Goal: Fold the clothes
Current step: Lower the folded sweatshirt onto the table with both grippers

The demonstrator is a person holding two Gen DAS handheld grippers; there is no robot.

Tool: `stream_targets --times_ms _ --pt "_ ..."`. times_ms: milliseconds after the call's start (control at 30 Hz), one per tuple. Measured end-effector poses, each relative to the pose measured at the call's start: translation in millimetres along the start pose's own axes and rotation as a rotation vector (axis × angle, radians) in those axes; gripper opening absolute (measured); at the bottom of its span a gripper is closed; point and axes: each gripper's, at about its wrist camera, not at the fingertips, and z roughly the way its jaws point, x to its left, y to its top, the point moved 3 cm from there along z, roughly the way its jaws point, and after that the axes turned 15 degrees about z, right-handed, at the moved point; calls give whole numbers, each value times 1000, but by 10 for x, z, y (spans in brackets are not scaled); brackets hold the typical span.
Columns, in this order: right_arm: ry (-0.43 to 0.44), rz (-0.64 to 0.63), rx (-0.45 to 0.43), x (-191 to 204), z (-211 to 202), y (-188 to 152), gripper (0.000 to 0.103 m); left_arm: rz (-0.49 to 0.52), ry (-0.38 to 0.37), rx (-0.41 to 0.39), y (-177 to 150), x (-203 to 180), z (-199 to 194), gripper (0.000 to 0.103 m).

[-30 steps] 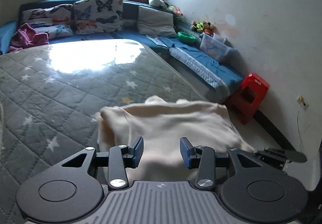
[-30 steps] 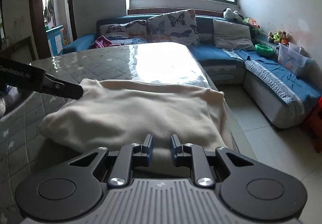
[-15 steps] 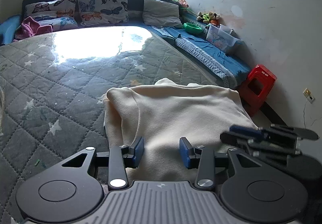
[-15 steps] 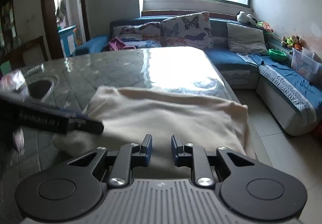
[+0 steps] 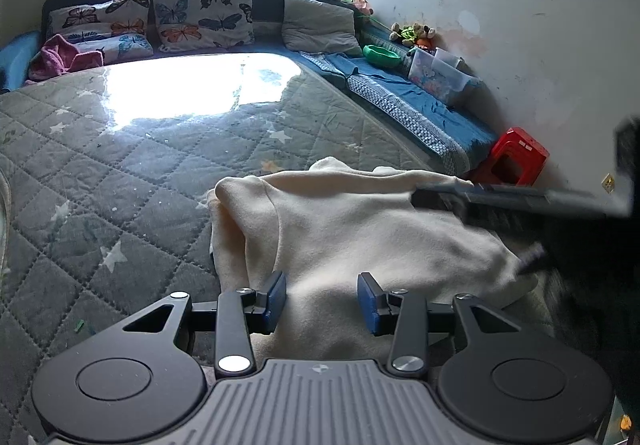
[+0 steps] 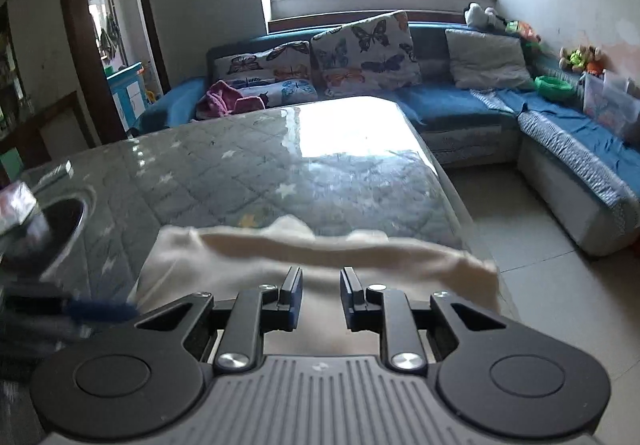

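Observation:
A cream garment (image 5: 360, 229) lies folded on the quilted grey table top (image 5: 120, 165), near its right edge. My left gripper (image 5: 322, 299) hangs open just over the garment's near edge, with nothing between its blue pads. In the left wrist view my right gripper (image 5: 500, 197) shows as a dark blur over the garment's right side. The right wrist view shows the garment (image 6: 320, 257) as a low cream band beyond my right gripper (image 6: 320, 295), whose fingers stand a narrow gap apart, holding nothing. The left gripper (image 6: 92, 311) is a blur at the lower left there.
A blue corner sofa (image 6: 460, 117) with butterfly pillows (image 5: 204, 17) runs behind and right of the table. A red stool (image 5: 516, 157) and a clear plastic box (image 5: 440, 75) sit at the right wall. A dark round object (image 6: 52, 221) rests on the table's left. Tiled floor (image 6: 520, 229) lies right.
The right gripper has swept in over the garment's right side. The right wrist view has drawn back, so the garment looks lower and smaller. The left gripper stays open over the near edge.

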Motion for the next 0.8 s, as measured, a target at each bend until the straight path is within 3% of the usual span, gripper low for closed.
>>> stream_targets --times_ms 167,467,800 --pt "1 -10 36 34 302 173 20 -3 -9 4 10 10 11 43" --pt "-26 -19 41 95 584 127 20 7 -12 13 -15 -5 23 43" --pt "-47 -60 1 110 40 -51 22 -2 -1 0 -40 -62 -110 53"
